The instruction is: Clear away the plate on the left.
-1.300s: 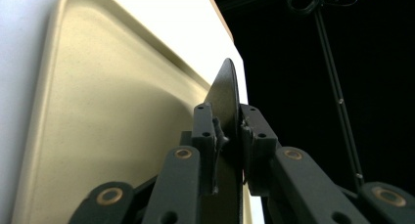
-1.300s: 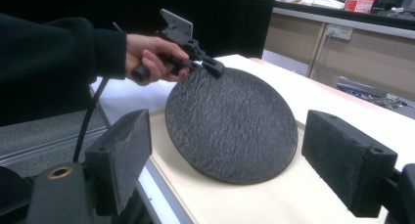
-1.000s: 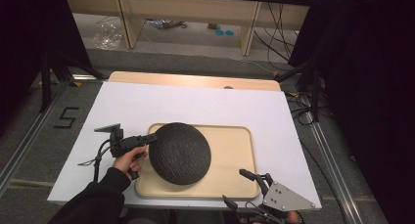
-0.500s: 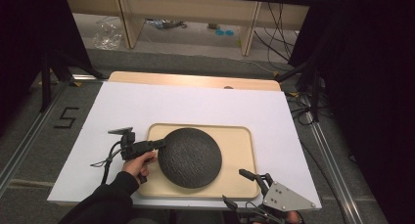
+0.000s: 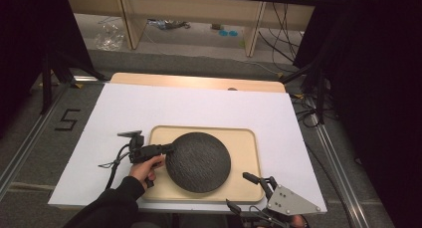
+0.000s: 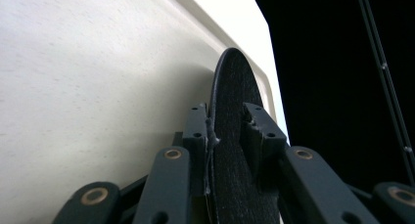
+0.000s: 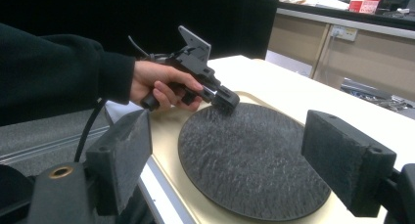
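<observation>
A round black textured plate lies flat in a pale wooden tray. My left gripper reaches in from the tray's left side, and the plate's left rim sits between its jaws. In the left gripper view the rim runs between the two pads, and the jaws of this gripper have just been opening, so they stand loosely around it. The right gripper view shows the left gripper at the plate's far edge. My right gripper rests open at the table's near right edge, holding nothing.
A white sheet covers the table around the tray. The wooden table edge runs along the back. Beyond it are a floor and shelving, with cables at the right. A cable trails from the left gripper.
The left gripper carried the plate right and down. The plate, tilted up before, now lies flat in the tray. The right gripper has stayed put.
</observation>
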Motion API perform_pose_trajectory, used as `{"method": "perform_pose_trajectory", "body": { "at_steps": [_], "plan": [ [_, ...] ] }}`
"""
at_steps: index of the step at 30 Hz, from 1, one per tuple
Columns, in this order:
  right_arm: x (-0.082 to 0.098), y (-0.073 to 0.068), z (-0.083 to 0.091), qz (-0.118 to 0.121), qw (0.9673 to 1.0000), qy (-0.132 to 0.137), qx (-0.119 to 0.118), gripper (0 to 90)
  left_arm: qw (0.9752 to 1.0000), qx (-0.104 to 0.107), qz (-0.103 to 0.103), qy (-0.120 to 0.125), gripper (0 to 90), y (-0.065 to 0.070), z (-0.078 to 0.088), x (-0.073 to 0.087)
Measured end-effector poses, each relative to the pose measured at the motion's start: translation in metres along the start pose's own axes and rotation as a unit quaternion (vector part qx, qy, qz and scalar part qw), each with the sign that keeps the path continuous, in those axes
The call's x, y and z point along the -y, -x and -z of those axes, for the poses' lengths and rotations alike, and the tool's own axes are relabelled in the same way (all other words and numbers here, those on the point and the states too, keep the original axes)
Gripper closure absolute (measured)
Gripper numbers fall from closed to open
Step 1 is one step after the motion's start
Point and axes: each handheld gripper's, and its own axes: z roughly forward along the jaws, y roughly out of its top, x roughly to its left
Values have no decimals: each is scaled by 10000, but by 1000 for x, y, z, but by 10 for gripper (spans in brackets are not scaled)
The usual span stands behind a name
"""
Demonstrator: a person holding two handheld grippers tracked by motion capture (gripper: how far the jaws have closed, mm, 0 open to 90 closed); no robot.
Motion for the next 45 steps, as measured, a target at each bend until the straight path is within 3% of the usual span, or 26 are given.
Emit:
{"method": "perform_pose_trajectory", "body": {
  "at_steps": [9,12,17,20,21,23,24,25,26,27,33,35,39,42,45],
  "plan": [
    [0,0,1,1,10000,-24,3,201,10000,4,47,-79,688,-4,-4,-2],
    [0,-1,1,7,9999,-120,29,201,9998,-27,-49,-173,663,-8,-6,-3],
    [0,-1,1,2,10000,-51,28,201,9996,-5,-154,-237,618,-8,-5,-5],
    [-1,0,4,3,9998,-168,52,201,9992,-128,-373,-108,607,-7,2,-9],
    [1,-1,0,-14,10000,45,1,201,9984,-64,-554,-14,603,-10,5,-13],
    [0,-1,2,19,10000,-86,29,202,9987,-63,-498,-42,567,-7,12,-16],
    [0,0,3,4,10000,-87,38,202,9979,-39,-649,-71,562,-6,14,-18],
    [-1,0,4,-19,9998,-190,63,201,9956,-32,-931,-81,559,-6,17,-19],
    [1,0,1,-38,10000,8,35,201,9946,-74,-1034,-43,546,-4,20,-20],
    [0,0,3,-23,9999,-94,67,201,9938,-37,-1107,8,526,-2,22,-21],
    [0,1,3,-42,9999,-29,90,199,9917,429,-1191,214,422,3,45,-31],
    [0,1,3,-48,10000,-38,72,198,9896,439,-1347,257,406,4,51,-33],
    [0,1,3,-47,9999,-61,99,198,9874,647,-1402,352,368,7,62,-35],
    [1,1,3,-33,9999,-97,115,197,9839,704,-1593,397,347,8,69,-35],
    [1,1,2,-80,9999,-13,84,197,9777,754,-1911,426,342,11,76,-34]
  ]
}}
